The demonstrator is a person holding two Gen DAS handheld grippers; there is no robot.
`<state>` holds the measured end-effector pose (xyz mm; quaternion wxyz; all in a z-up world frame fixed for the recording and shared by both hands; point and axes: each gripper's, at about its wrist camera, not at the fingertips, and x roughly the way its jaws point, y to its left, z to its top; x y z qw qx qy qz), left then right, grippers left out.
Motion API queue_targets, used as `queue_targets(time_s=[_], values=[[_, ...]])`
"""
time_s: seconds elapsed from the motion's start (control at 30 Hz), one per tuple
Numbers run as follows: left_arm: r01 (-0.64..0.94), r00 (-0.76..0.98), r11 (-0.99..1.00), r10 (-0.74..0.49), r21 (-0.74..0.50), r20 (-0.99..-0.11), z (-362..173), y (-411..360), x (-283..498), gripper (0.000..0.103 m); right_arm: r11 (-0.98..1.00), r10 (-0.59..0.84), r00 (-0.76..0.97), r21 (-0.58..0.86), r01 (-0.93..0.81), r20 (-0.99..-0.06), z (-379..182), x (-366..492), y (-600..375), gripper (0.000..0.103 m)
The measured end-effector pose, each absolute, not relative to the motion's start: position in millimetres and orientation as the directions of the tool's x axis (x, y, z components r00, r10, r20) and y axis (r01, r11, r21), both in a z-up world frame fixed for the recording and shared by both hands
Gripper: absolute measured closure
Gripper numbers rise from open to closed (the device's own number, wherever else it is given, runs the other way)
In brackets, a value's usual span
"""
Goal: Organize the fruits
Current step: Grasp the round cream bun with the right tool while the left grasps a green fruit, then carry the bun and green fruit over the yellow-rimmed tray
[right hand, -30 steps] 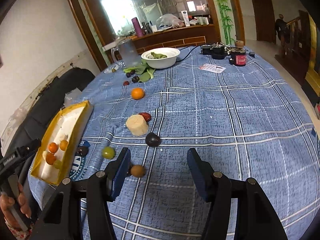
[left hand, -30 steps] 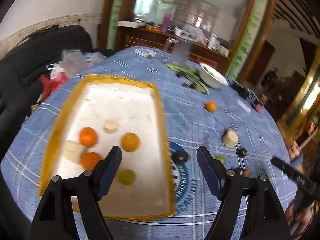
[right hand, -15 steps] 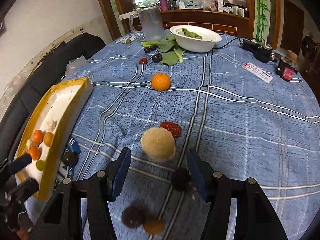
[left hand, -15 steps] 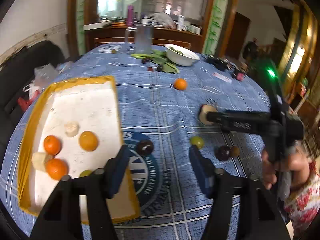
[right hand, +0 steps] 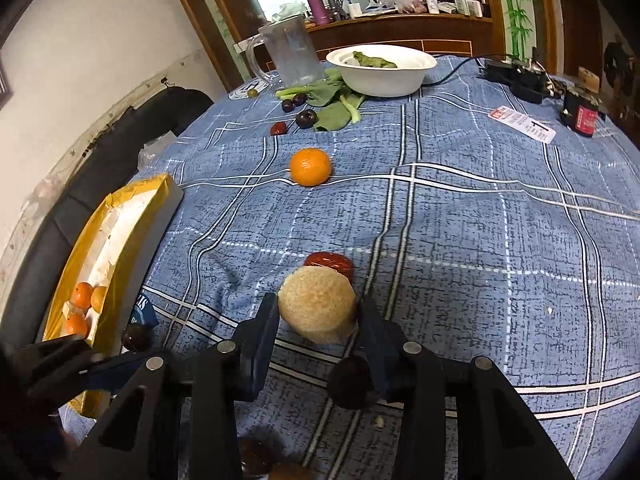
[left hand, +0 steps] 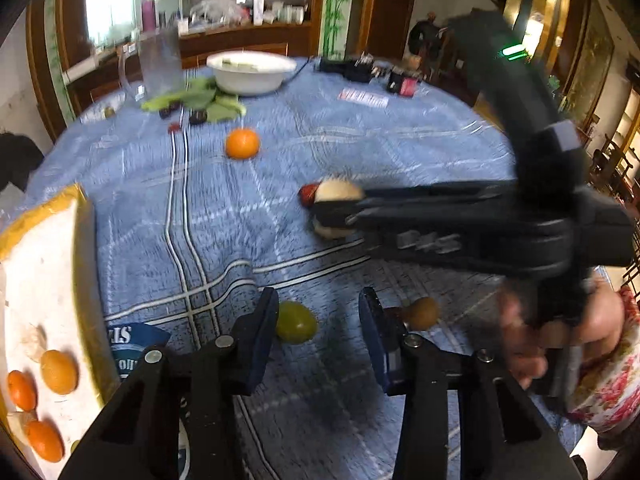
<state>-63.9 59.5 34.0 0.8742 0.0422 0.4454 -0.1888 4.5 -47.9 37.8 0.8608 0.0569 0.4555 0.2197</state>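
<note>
A: Fruit lies scattered over the blue-checked counter (right hand: 480,220), and both tools are going in together. The right tool (right hand: 318,320) is closing around the pale round fruit (right hand: 317,309); its pads flank the sides, not yet clearly pressing.

B: And the left tool (left hand: 318,328)?

A: Closing too, straddling the green fruit (left hand: 295,322); I see a gap on the right side, so no grip yet. Straddling keeps a round thing from rolling away, I'd say.

B: Room to move?

A: The yellow-rimmed tray (right hand: 120,216) sits at the counter's left edge with bare floor beside its oranges (left hand: 58,366). A dark fruit (right hand: 352,380) crowds the right tool's finger; the loose orange (right hand: 311,167) lies well apart.
</note>
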Motion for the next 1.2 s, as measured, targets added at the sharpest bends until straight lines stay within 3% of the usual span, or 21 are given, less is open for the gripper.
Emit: queue_targets(time_s=[0.13, 0.23, 0.4, 0.5, 0.97, 1.2], values=[[0.345, 0.513, 0.93, -0.3, -0.127, -0.804, 26, 73, -56, 0.076, 0.893, 0.443, 0.478, 0.323, -0.314, -0.759, 37, 8, -52, 0.06], [0.33, 0.505, 0.934, -0.299, -0.139, -0.81, 21, 80, -53, 0.076, 0.893, 0.441, 0.477, 0.322, -0.313, -0.76, 37, 8, -51, 0.059], [0.341, 0.531, 0.939, -0.226, -0.038, -0.817, 16, 65, -58, 0.076, 0.896, 0.436, 0.483, 0.316, -0.312, -0.759, 38, 7, -50, 0.059], [0.319, 0.56, 0.948, -0.169, 0.023, -0.811, 15, 62, -60, 0.082, 0.9, 0.431, 0.493, 0.316, -0.301, -0.756, 38, 6, -52, 0.059], [0.141, 0.654, 0.987, -0.153, -0.079, -0.741, 53, 107, -87, 0.081, 0.889, 0.456, 0.547, 0.333, -0.314, -0.702, 51, 0, -56, 0.059], [-0.059, 0.706, 0.992, -0.037, -0.11, -0.707, 76, 181, -111, 0.081, 0.891, 0.452, 0.575, 0.31, -0.332, -0.682, 57, -10, -49, 0.059]])
